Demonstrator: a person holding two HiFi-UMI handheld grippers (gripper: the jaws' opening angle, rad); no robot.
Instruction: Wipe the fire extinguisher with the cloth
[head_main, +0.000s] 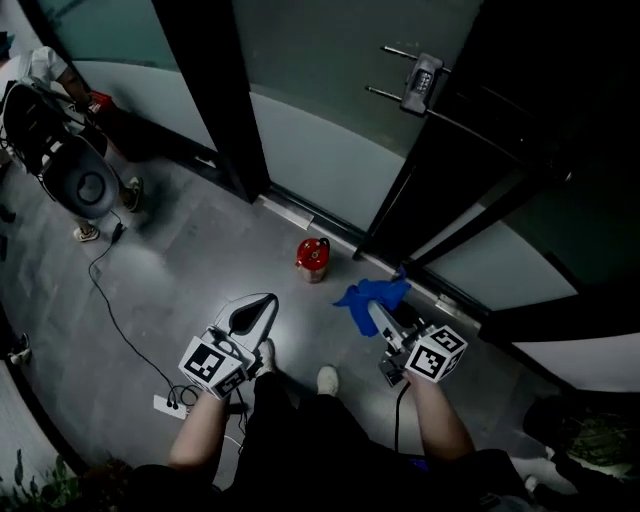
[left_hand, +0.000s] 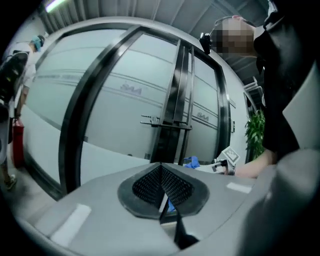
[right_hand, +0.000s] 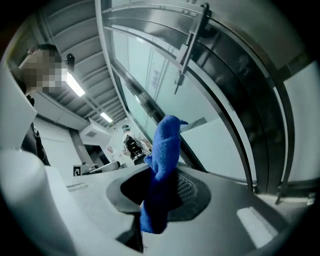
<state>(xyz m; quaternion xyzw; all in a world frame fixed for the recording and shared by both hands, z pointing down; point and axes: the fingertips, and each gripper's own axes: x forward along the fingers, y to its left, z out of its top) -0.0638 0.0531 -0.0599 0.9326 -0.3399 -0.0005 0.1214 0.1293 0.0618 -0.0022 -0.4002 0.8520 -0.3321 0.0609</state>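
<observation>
Blue fuzzy cloth (right_hand: 165, 145) in right claw (head_main: 378, 318); red extinguisher (head_main: 312, 259) nearby

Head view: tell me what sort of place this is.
Probably an office-building hallway at a glass entrance. The signs are the frosted glass doors in black frames, a keypad lock on one of them, and a red fire extinguisher standing on the grey floor by the threshold.

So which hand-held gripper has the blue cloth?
The right hand-held gripper: its jaws pinch the blue cloth. The left hand-held gripper is shut on nothing.
</observation>
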